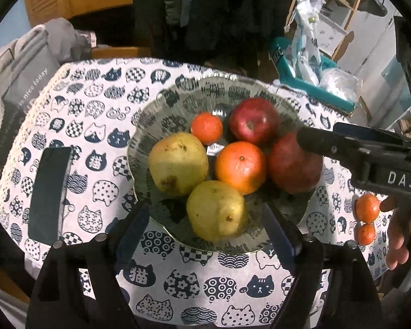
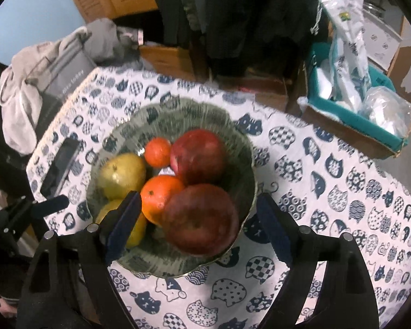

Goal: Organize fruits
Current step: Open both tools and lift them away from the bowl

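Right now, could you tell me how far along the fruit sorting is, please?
Mostly done: the glass bowl holds two pears, two apples and two oranges. In hand: nothing; the left claw and right claw are both open over it. Left: two small oranges on the tablecloth.

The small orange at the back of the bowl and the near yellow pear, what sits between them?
In the left wrist view, the large orange lies between the small orange and the near pear, with the second pear alongside.
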A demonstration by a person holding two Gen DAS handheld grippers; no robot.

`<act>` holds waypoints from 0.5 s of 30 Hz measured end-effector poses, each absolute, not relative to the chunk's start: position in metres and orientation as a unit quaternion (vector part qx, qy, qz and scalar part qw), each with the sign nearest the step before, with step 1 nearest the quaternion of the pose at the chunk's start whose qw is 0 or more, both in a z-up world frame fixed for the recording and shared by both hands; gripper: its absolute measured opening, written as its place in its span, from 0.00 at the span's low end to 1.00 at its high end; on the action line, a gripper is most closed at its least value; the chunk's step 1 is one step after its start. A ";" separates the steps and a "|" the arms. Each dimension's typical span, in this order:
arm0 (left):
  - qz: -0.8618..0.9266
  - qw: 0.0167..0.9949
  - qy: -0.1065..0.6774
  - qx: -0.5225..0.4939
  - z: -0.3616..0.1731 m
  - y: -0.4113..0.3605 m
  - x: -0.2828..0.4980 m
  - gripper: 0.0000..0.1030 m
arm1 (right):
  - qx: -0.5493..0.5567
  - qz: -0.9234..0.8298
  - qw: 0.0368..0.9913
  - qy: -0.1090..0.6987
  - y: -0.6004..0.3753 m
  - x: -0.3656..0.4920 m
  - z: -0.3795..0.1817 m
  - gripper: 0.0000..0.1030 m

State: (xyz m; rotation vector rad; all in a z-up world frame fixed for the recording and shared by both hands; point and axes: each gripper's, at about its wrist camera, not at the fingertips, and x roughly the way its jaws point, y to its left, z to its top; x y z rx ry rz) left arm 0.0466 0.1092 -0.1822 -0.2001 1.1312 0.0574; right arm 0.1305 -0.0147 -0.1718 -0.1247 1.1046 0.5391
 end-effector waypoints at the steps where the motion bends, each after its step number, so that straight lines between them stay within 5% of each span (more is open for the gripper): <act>1: 0.027 0.842 0.530 -0.096 -0.178 0.109 0.045 0.83 | -0.058 0.251 0.819 0.514 -0.016 0.130 -0.168 0.84; 15: 0.022 0.889 0.448 -0.091 -0.106 0.099 0.024 0.83 | -0.073 0.213 0.880 0.419 -0.053 0.096 -0.090 0.84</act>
